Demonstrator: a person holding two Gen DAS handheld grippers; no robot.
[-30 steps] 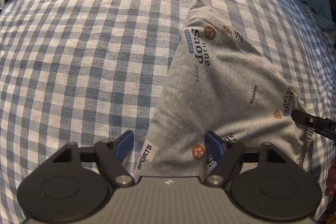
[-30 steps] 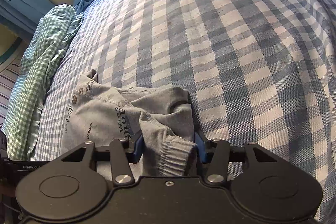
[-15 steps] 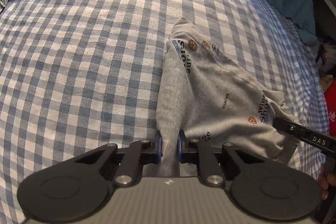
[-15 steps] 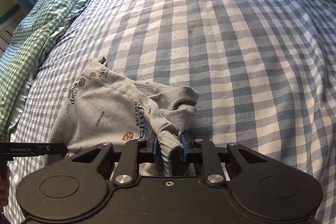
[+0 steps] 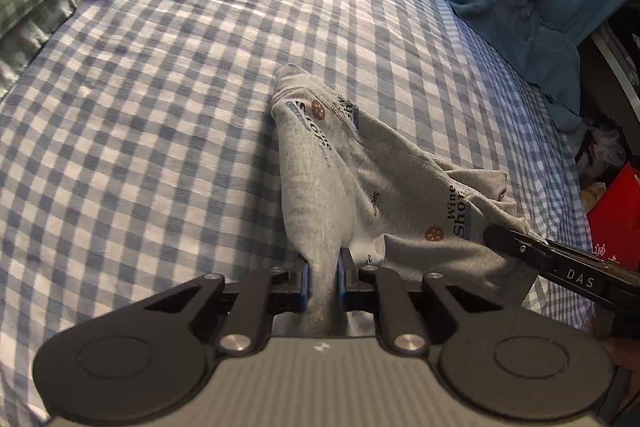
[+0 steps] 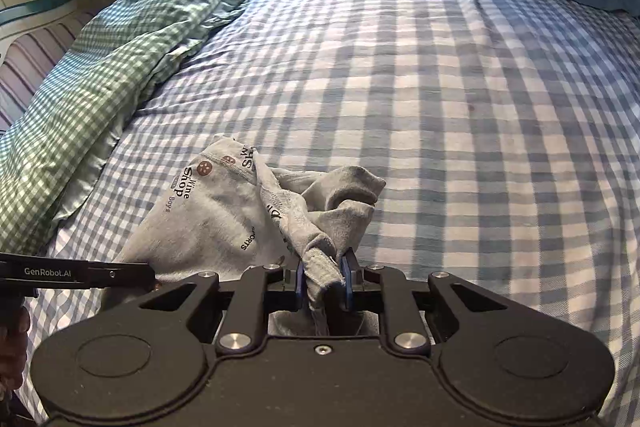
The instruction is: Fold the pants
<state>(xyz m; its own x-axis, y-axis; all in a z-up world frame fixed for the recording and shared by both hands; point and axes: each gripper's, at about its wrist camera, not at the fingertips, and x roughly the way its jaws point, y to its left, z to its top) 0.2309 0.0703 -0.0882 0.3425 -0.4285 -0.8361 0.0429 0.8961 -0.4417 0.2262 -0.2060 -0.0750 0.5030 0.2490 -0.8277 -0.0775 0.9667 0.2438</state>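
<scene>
The grey pants [image 5: 352, 179], printed with dark lettering and small brown round marks, lie bunched on the blue-and-white checked bedsheet [image 5: 160, 131], their far end resting on the sheet while the near edge is lifted and pulled taut toward the two grippers. The left gripper [image 5: 322, 277] has its blue-padded fingers drawn together on a gathered fold of the pants' near edge, the cloth running up between them in a narrow ridge. The right gripper [image 6: 323, 285] is likewise clamped on the pants, pinching a twisted, ribbed piece of the fabric beside the left gripper's hold; in the left wrist view its dark finger reaches in against the pants' right side. Around the pants the sheet lies bare in every direction, with nothing resting on top of the garment. Well to the left of the pants, along the bed's edge, lies a green-and-white checked pillow [image 6: 100, 67]. Far beyond the pants, at the far right corner of the bed, a rumpled blue blanket [image 5: 516, 7] is heaped. Past the bed's edge to the right of the pants sits a red box [image 5: 616, 211]; what it contains cannot be made out.
</scene>
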